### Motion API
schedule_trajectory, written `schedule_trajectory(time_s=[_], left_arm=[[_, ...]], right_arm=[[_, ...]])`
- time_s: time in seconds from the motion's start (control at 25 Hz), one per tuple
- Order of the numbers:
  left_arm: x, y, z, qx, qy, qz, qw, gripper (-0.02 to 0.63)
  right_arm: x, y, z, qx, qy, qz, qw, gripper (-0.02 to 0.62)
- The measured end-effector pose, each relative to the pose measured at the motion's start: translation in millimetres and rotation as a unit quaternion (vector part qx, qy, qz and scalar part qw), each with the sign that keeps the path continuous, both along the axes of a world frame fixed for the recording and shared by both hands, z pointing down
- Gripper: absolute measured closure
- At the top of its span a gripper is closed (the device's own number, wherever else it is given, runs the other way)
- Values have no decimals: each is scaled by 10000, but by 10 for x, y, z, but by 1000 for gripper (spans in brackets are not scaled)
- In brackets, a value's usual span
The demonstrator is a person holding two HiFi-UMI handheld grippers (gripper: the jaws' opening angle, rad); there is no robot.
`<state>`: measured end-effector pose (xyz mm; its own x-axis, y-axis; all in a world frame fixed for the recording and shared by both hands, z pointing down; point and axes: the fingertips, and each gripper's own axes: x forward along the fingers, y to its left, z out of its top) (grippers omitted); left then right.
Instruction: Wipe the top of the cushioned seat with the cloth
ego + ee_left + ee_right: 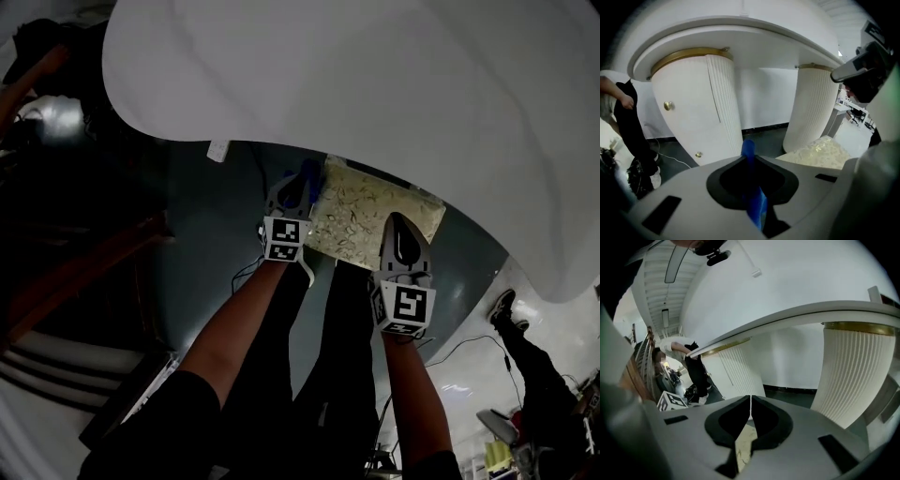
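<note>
One blue cloth (749,157) is pinched in the closed left gripper (302,187) at the left edge of the single cushioned seat (361,211). The right gripper (401,225), jaws together and empty, hovers over its near edge. A white tabletop (375,94) on two fluted pedestals (717,108) overhangs the seat's far side.

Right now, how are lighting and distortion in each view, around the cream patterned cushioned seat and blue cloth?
Head view: left side dark, the cream patterned cushioned seat well lit, the white round tabletop washed out. Left gripper view: fisheye bows the white fluted pedestal; the blue cloth in the shut jaws stands out clearly. Right gripper view: dark corners, tabletop rim curved.
</note>
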<state>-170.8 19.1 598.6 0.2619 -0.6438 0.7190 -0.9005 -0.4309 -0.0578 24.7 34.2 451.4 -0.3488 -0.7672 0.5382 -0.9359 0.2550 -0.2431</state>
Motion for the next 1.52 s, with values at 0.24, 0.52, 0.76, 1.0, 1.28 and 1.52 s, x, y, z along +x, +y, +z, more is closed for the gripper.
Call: schedule_trajectory(time_s=[0.24,0.52,0.76,1.0,1.28,1.52], left_arm=[[170,-27,103,106,79,277,9995,555],[590,-53,408,123,-74,583,9982,555],[743,-9,582,-203,463,271,9984,555],[859,43,588,-374,495,350,9975,555],[878,41,650,-467,615,38,9970,555],[1120,91,595,-516,669,165,9963,555]], right_arm=[[166,246,154,-134,70,-41,9999,557],[176,320,155,-28,-49,-161,9999,557],[225,373,180,-60,-212,-186,9996,557],[413,380,246,-204,-242,143,9994,557],[564,325,203,-151,-233,226,9994,557],[738,344,240,-191,-255,415,9986,557]])
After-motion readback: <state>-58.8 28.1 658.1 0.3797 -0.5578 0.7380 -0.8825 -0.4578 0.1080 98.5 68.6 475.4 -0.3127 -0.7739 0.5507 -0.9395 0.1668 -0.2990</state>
